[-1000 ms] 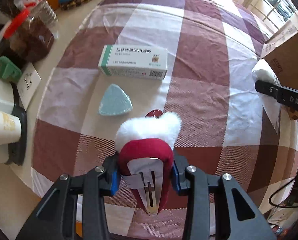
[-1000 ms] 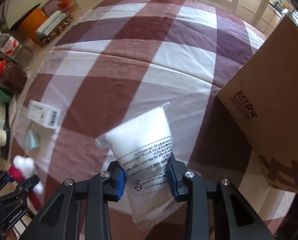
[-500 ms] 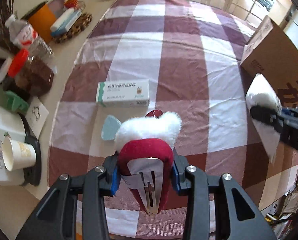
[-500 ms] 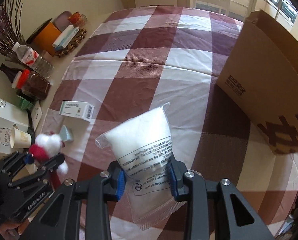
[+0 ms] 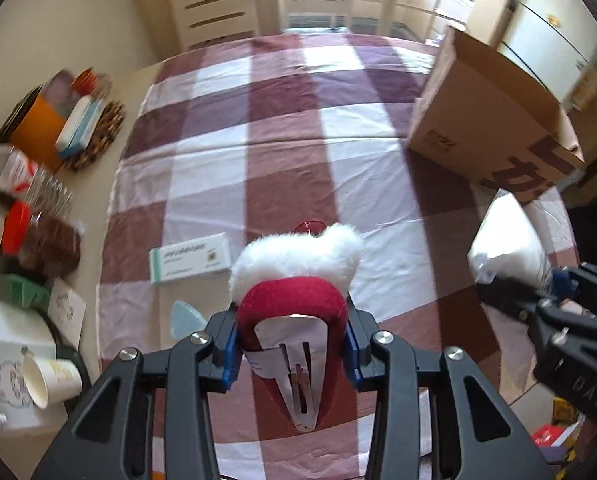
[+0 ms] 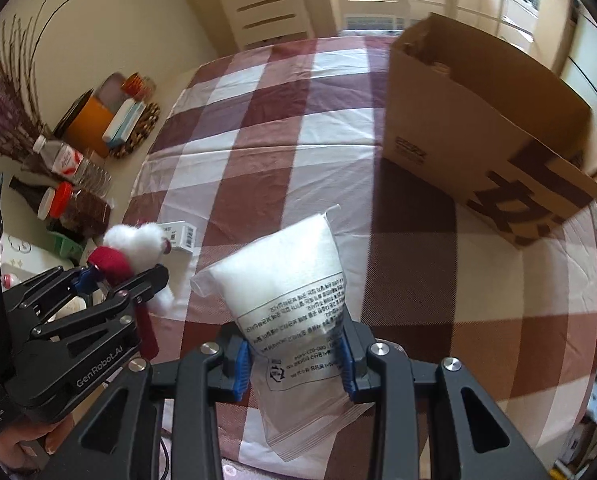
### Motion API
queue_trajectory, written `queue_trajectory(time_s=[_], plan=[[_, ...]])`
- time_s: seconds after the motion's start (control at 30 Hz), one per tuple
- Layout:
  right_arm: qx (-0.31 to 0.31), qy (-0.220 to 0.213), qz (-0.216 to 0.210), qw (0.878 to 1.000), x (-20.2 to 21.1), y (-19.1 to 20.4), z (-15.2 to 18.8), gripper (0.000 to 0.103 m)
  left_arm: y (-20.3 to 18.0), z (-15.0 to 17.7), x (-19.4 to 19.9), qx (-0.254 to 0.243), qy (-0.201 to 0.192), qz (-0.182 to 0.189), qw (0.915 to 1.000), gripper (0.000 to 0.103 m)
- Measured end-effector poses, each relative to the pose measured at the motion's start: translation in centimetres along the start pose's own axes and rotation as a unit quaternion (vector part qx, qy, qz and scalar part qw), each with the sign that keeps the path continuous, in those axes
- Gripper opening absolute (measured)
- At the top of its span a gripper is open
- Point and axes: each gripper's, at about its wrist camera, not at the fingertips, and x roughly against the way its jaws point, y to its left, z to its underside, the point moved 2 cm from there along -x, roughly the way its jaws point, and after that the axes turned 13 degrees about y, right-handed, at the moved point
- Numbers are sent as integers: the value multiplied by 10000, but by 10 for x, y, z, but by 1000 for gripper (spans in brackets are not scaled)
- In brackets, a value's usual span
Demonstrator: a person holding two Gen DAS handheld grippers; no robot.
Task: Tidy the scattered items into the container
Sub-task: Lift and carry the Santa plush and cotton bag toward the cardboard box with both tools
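My left gripper (image 5: pixel 292 354) is shut on a red Santa-hat hair clip (image 5: pixel 294 280) with white fur trim, held above the checked tablecloth; it also shows in the right wrist view (image 6: pixel 132 254). My right gripper (image 6: pixel 296 356) is shut on a clear plastic bag of white powder (image 6: pixel 286 276), also seen at the right of the left wrist view (image 5: pixel 506 244). The open cardboard box (image 5: pixel 494 112) stands at the table's right side (image 6: pixel 486 128). A white-and-green medicine box (image 5: pixel 190 258) and a pale blue triangle (image 5: pixel 182 314) lie on the cloth.
At the table's left edge stand a water bottle (image 5: pixel 14 168), a red-capped jar (image 5: pixel 46 236), an orange container (image 5: pixel 38 128) on a woven mat, a paper cup (image 5: pixel 48 376) and a green object (image 5: pixel 22 288). White drawers and a chair stand beyond the table.
Both grippers have risen and tilted up with their loads, so more of the table and the box's open top show. The medicine box and triangle have not moved.
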Motion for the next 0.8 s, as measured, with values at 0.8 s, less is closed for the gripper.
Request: queue_trajectory(time_s=[0.8], plan=[[-1283, -474, 305, 9901, 37, -68, 40, 35, -95, -18, 13, -1420, -28, 367, 9892, 40]])
